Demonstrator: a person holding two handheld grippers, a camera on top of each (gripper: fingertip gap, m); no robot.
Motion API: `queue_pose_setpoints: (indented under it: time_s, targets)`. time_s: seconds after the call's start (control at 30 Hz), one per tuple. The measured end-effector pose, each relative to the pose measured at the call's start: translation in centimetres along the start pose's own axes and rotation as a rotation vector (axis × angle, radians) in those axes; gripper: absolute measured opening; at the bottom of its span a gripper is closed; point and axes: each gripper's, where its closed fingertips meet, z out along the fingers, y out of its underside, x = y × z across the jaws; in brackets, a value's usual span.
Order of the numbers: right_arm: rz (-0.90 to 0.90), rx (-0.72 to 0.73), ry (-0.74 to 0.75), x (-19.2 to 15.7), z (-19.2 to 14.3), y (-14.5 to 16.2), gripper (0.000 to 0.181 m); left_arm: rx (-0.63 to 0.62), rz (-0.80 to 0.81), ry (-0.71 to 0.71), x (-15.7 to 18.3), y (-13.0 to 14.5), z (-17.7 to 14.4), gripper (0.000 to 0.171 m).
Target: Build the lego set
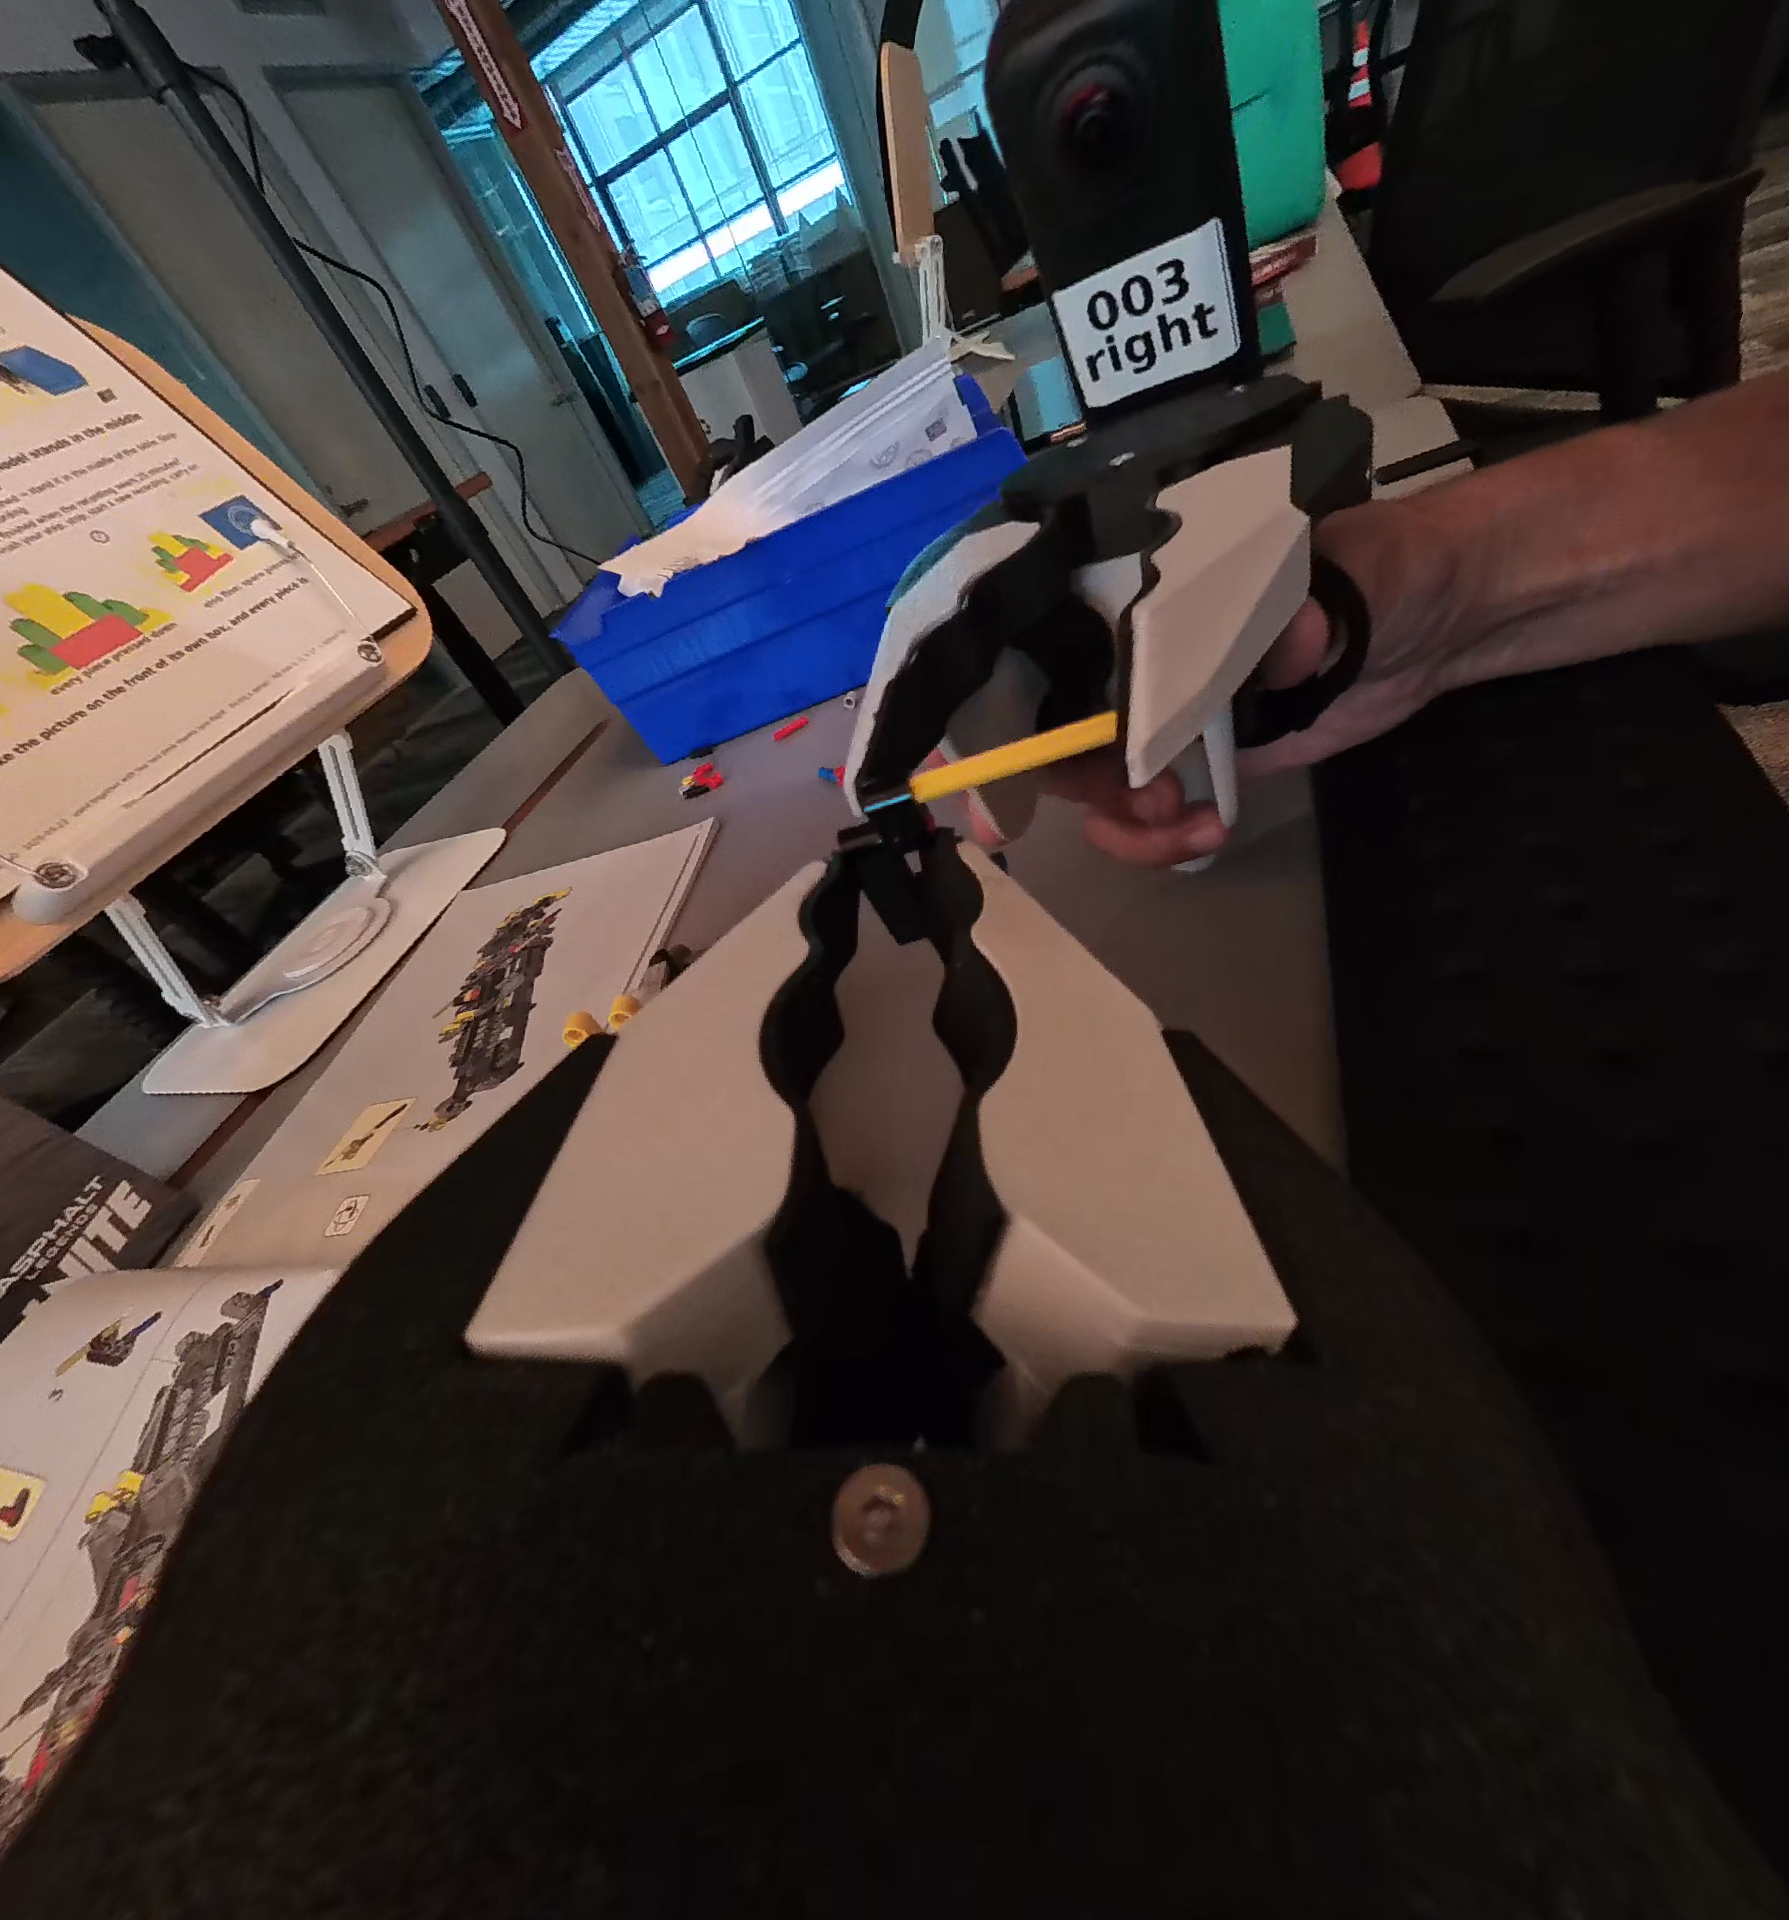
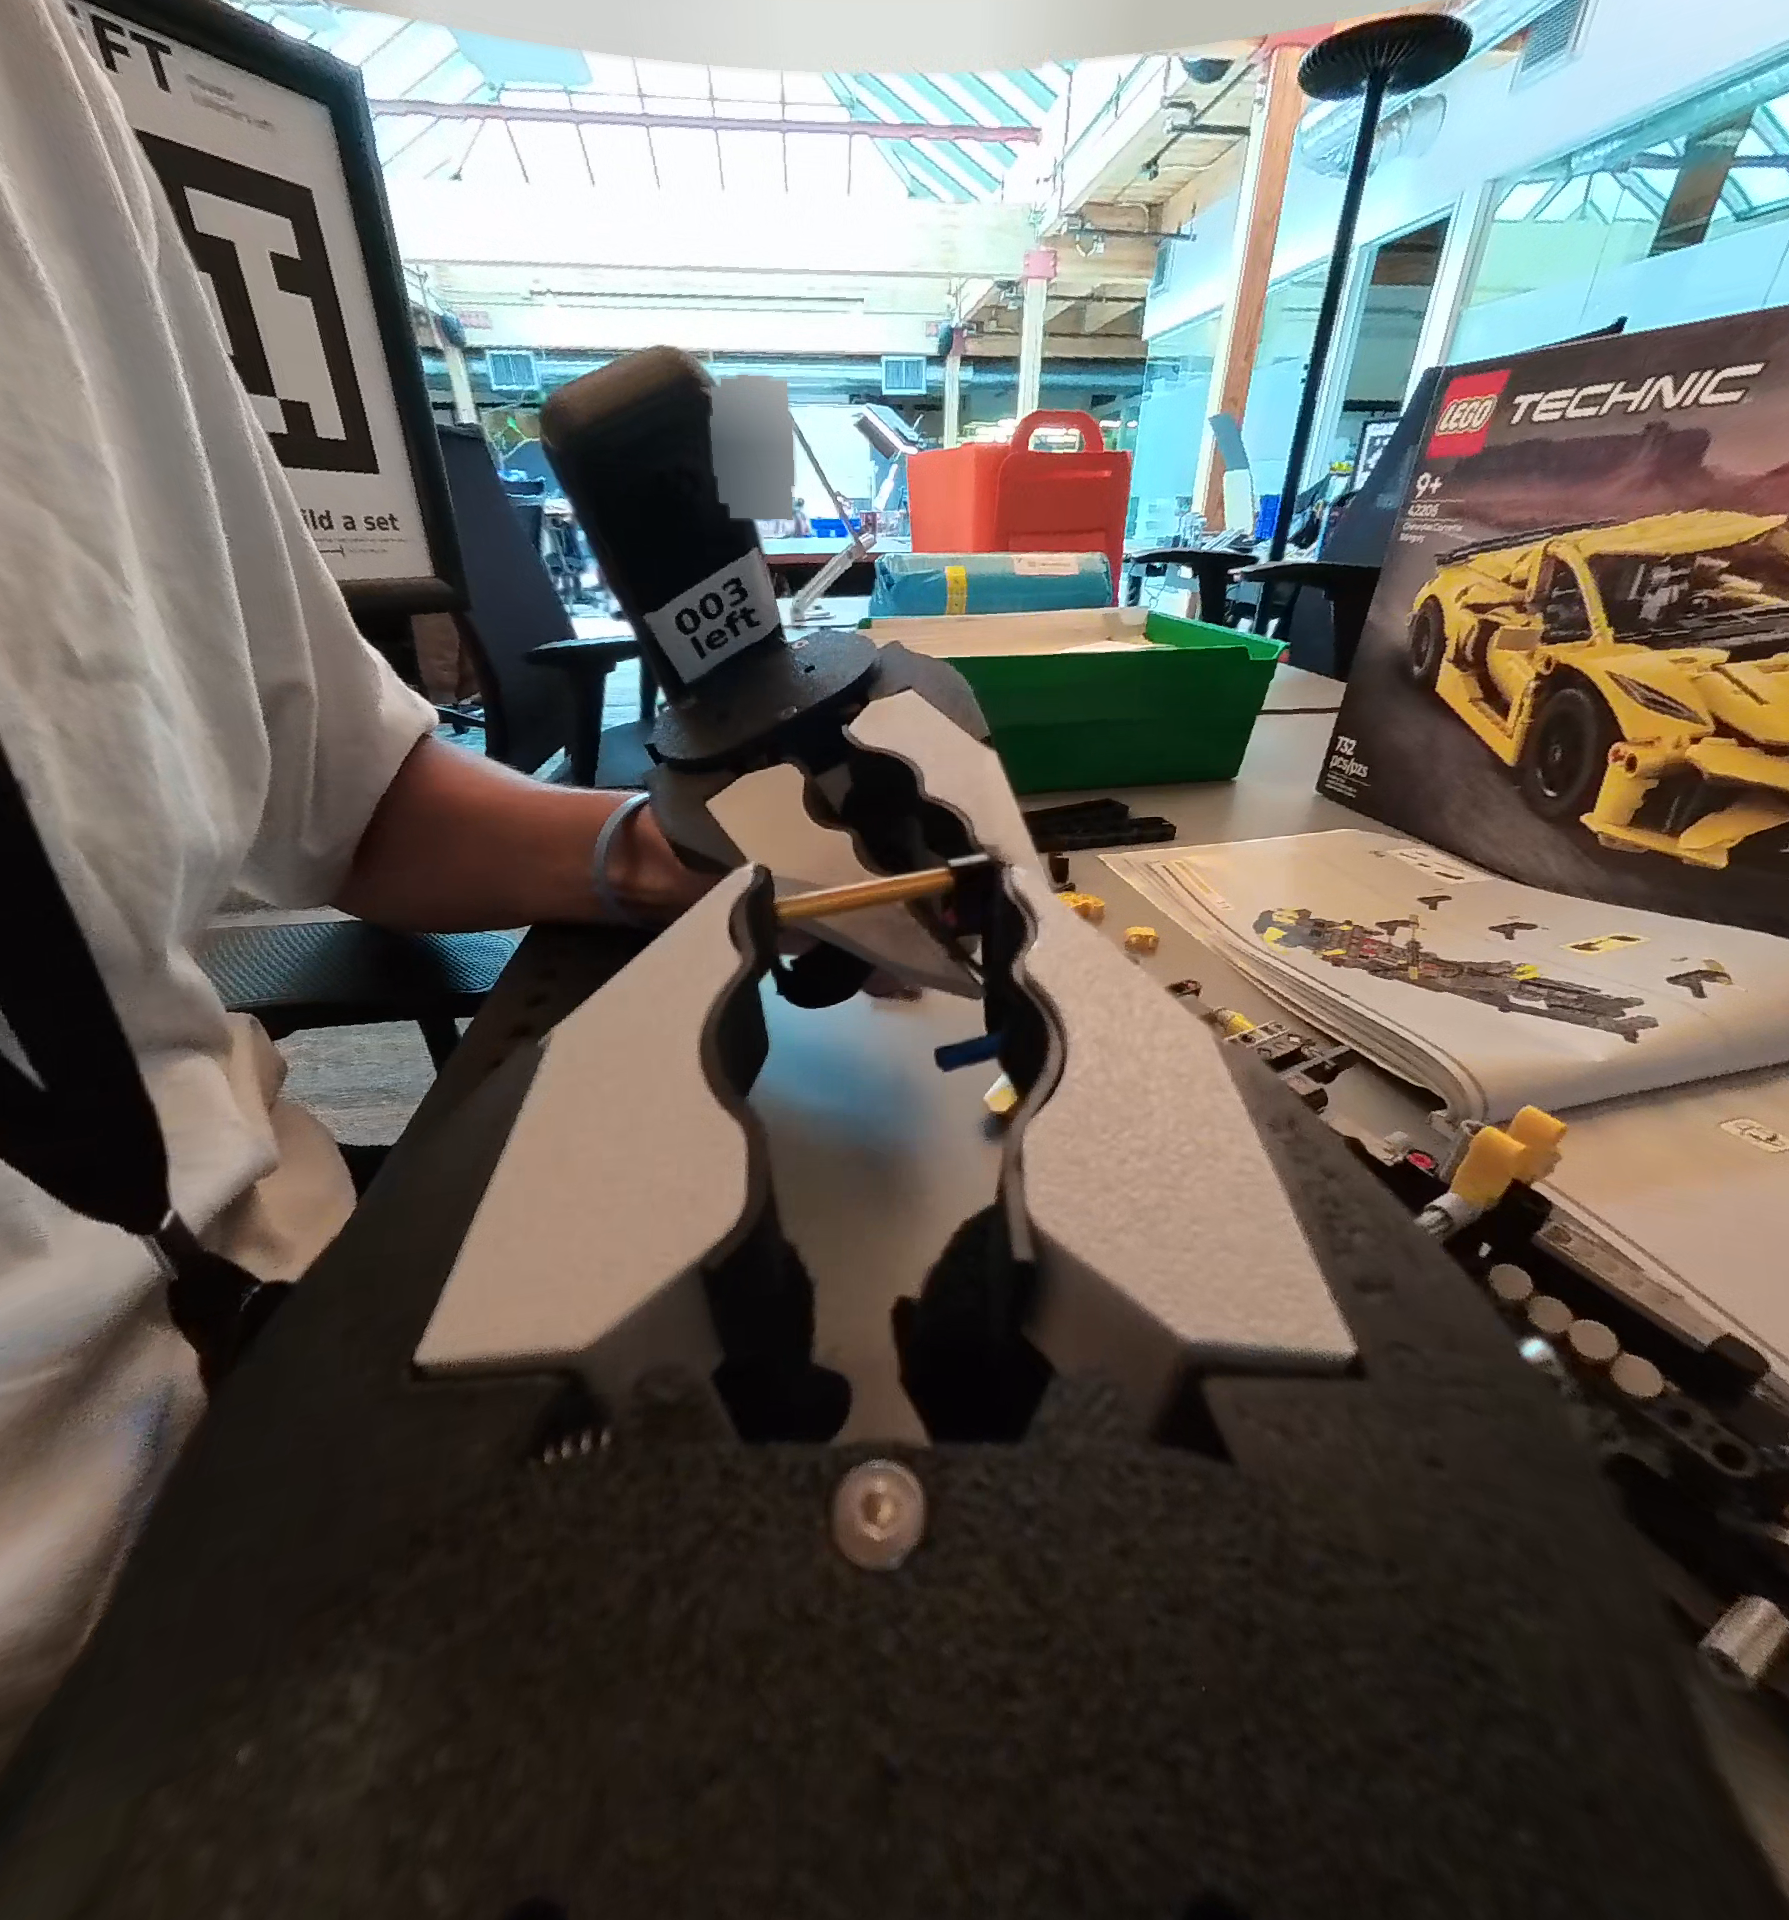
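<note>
My left gripper (image 1: 895,883) is shut on a small black lego piece (image 1: 898,844) at its fingertips, held above the table. My right gripper (image 1: 1004,764) comes in from the right. A yellow axle (image 1: 1015,756) lies lengthwise between its fingers, and the axle's left end sits in the black piece. In the right wrist view my right gripper (image 2: 885,894) spans the yellow axle (image 2: 864,896) from tip to tip. The black piece (image 2: 989,914) runs down along the right finger with a blue pin (image 2: 963,1055) sticking out of it.
An open instruction booklet (image 1: 516,997) (image 2: 1441,966) lies on the table, with loose yellow pieces (image 1: 599,1018) on it. A partly built black chassis (image 2: 1596,1382) lies at the right. A blue bin (image 1: 786,623), a green bin (image 2: 1129,707), the set's box (image 2: 1617,623) and a sheet stand (image 1: 142,582) ring the table. The grippers are tip to tip, or close to it.
</note>
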Motion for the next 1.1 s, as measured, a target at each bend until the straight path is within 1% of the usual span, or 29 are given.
queue_pose_setpoints:
  time_s: [0.43, 0.5, 0.63, 0.7, 0.77, 0.8, 0.83, 0.9, 0.97, 1.0, 1.1]
  targets:
    - [0.007, -0.045, -0.009, -0.1, 0.1, 0.8, 0.041, -0.053, 0.076, -0.012, 0.3, 0.8, 0.2, 0.008]
    - [0.069, -0.017, -0.019, 0.0, 0.0, 0.3, 0.04, -0.028, 0.005, 0.011, 0.2, 0.5, 0.2, 0.007]
    - [0.116, 0.042, -0.028, 0.0, 0.0, -0.6, 0.04, 0.026, -0.165, 0.087, 0.4, -0.2, 0.1, 0.008]
    - [0.139, 0.078, -0.035, 0.0, -0.1, -1.1, 0.041, 0.055, -0.218, 0.11, 0.5, -0.6, 0.1, 0.015]
    - [0.186, 0.099, -0.063, -0.3, -0.2, -1.4, 0.041, 0.071, -0.248, 0.124, 0.6, -0.8, 0.3, 0.017]
    - [0.206, 0.104, -0.071, -0.3, -0.1, -1.5, 0.041, 0.074, -0.254, 0.127, 0.7, -0.8, 0.3, 0.015]
    - [0.209, 0.111, -0.074, -0.4, -0.1, -1.6, 0.041, 0.083, -0.255, 0.128, 0.7, -0.9, 0.4, 0.008]
    - [0.211, 0.125, -0.076, -0.4, -0.2, -1.8, 0.041, 0.097, -0.259, 0.135, 0.8, -1.1, 0.4, 0.007]
    - [0.195, 0.114, -0.064, -0.2, -0.3, -1.6, 0.041, 0.077, -0.273, 0.15, 0.7, -0.7, 0.3, 0.006]
    - [0.171, 0.09, -0.04, 0.1, -0.3, -1.3, 0.041, 0.048, -0.252, 0.139, 0.5, -0.2, 0.3, 0.006]
    - [0.09, -0.031, -0.003, 0.2, -0.3, 0.6, 0.041, -0.067, -0.085, 0.078, 0.5, 1.5, 0.4, 0.005]
